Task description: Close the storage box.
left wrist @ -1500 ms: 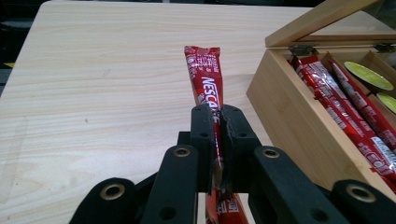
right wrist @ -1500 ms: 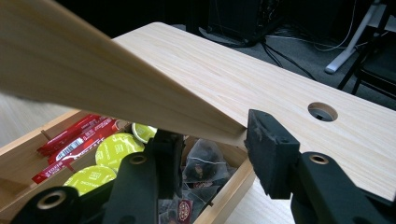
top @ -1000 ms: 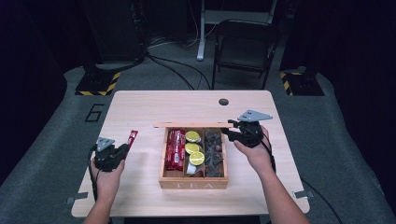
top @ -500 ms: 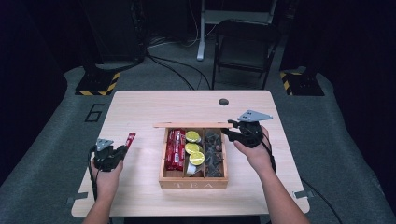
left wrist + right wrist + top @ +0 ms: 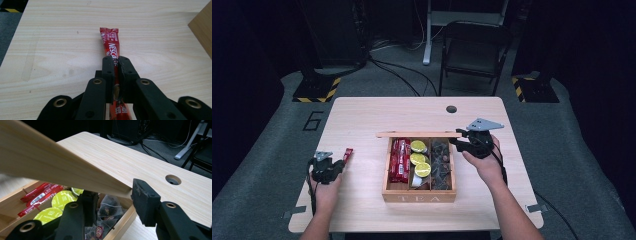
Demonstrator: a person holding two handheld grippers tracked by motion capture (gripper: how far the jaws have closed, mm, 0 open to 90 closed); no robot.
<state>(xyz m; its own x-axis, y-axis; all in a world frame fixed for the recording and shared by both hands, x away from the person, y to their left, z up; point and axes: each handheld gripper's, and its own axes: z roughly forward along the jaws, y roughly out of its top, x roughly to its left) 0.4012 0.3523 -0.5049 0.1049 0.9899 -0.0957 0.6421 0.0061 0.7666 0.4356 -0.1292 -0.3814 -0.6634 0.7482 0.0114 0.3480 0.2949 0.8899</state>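
Left tongs [image 5: 116, 67] are pinching a red Nescafé stick sachet [image 5: 111, 46] around mid-length, its free end pointing to 12 o'clock just above the table [image 5: 362, 115]. It looks light, limp and slick, so I'd guess a mid-body pinch is right. Right tongs [image 5: 112, 195] hold the propped-up lid [image 5: 50, 167] of the tea box [image 5: 419, 197] at its corner, jaws not fully pressed together. The lid looks stiff and thin. It hides the box's back part, and the sachet's near end is cut off.

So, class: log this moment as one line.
left tongs: shut on coffee stick | right tongs: holding box lid up | tea box: open
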